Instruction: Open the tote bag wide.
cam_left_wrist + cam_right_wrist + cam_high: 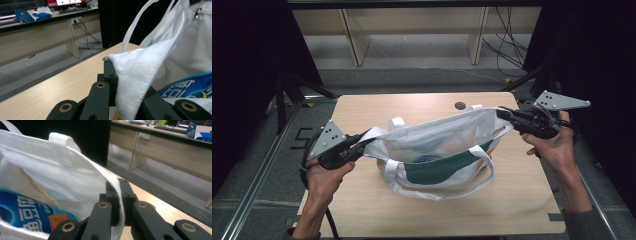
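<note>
A white tote bag (437, 145) with a teal band lies on the wooden table (412, 210), pulled wide between both grippers. My left gripper (362, 143) is shut on the bag's left edge; in the left gripper view its jaws (120, 82) pinch a corner of white fabric (137, 70). My right gripper (503, 113) is shut on the bag's right rim, and in the right gripper view the rim (110, 178) runs down between the jaws (119, 195). A blue printed packet (22, 212) lies inside the bag (185, 87). One white strap (442, 192) loops over the table in front.
A round cable hole (460, 106) sits near the table's far edge. Beyond the table stand wooden desk legs (357, 45) and loose cables (507, 50) on the grey floor. Black curtains close off both sides. Bare tabletop shows in front of the bag.
</note>
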`<state>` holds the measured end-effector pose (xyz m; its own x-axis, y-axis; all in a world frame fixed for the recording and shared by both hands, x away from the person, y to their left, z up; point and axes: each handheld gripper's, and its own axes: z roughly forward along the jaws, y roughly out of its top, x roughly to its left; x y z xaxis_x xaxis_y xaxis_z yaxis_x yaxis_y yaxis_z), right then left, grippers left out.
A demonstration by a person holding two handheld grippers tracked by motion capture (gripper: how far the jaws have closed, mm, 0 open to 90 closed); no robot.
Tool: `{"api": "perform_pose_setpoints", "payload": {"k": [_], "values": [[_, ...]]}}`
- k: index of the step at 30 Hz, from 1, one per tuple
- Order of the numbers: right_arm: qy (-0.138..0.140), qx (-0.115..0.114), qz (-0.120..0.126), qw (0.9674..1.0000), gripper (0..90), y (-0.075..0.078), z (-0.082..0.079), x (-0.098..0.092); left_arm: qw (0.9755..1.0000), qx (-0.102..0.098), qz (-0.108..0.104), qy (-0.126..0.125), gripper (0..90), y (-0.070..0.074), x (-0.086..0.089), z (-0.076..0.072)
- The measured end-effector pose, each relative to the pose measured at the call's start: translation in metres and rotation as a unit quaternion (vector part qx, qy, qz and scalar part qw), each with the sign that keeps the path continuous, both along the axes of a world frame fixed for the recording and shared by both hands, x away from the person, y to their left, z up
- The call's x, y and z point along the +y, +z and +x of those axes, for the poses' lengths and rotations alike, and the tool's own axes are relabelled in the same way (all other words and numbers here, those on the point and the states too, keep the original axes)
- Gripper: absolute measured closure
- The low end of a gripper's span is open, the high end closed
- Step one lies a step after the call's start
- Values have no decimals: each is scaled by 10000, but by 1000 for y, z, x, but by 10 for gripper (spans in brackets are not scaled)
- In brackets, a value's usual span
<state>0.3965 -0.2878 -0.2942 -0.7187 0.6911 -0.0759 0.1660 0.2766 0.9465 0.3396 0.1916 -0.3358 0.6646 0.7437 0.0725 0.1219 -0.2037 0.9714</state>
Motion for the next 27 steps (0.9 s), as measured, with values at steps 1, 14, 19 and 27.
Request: {"api": "perform_pose_setpoints", "payload": {"k": [1, 14, 19, 27], "values": [[0, 0, 0, 10000, 886, 0, 0, 0, 10000, 0, 0, 0, 863, 0, 0, 0], [-151, 221, -68, 9996, 886, -21, 3, -6, 9998, 152, 66, 68, 863, -20, -6, 12], [-254, -43, -217, 9994, 886, -4, 8, -1, 9992, 68, 206, 343, 863, -4, -6, 26], [-447, 37, -6, 9990, 885, 15, 35, 6, 9986, 126, -118, 494, 862, 16, -2, 59]]}}
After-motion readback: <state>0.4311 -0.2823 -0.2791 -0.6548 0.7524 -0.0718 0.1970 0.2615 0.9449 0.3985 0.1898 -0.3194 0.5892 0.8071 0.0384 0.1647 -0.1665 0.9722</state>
